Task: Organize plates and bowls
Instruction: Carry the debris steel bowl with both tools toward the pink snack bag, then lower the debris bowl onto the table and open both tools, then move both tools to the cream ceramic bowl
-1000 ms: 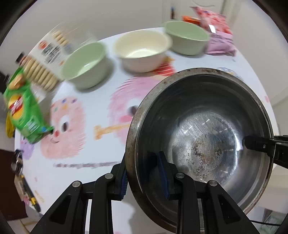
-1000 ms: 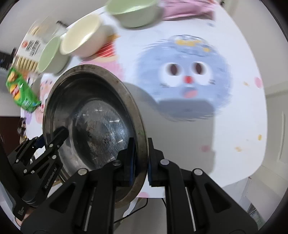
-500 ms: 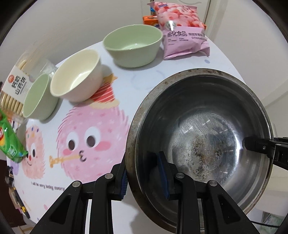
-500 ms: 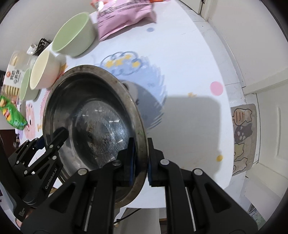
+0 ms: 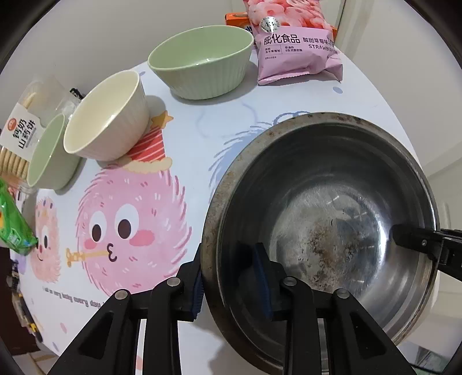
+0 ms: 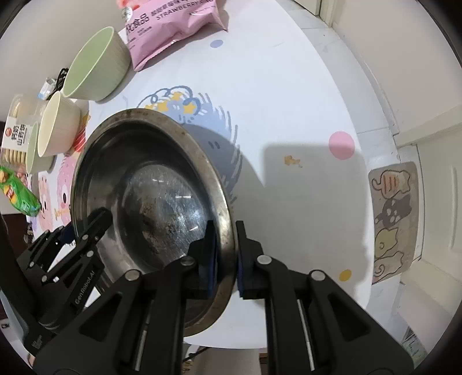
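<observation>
**Two grippers on one steel basin, three bowls waiting**

We start at the left gripper (image 5: 231, 277). Its two jaws stand on each side of the rim of the steel basin (image 5: 332, 225), one outside and one inside. The jaws are opening at this moment; the outer pad touches the rim, but the inner pad looks a little away from the wall, so we cannot tell if the grip is firm.

The right gripper (image 6: 225, 253) has the opposite side of the same rim between its two jaws, which are also opening now. Both pads sit very close to the metal, and we cannot see a clear gap.

The one basin is at the near right part of the round table (image 6: 288, 86), over a blue cartoon figure printed on the cloth. We cannot tell whether its bottom rests on the table.

Farther away we count three bowls in a curved row: a large green bowl (image 5: 202, 60), a cream bowl (image 5: 106, 115) and a small green bowl (image 5: 49, 153). The cream bowl and the small green bowl are just beside each other.

Around them we count four snack packs: one pink bag (image 5: 294, 40), one orange box (image 5: 235, 20) behind it, one clear pack of biscuits (image 5: 20, 135), and one green bag (image 5: 13, 222) at the left edge.

On the floor to the right lies one mat with cats (image 6: 392, 219).
</observation>
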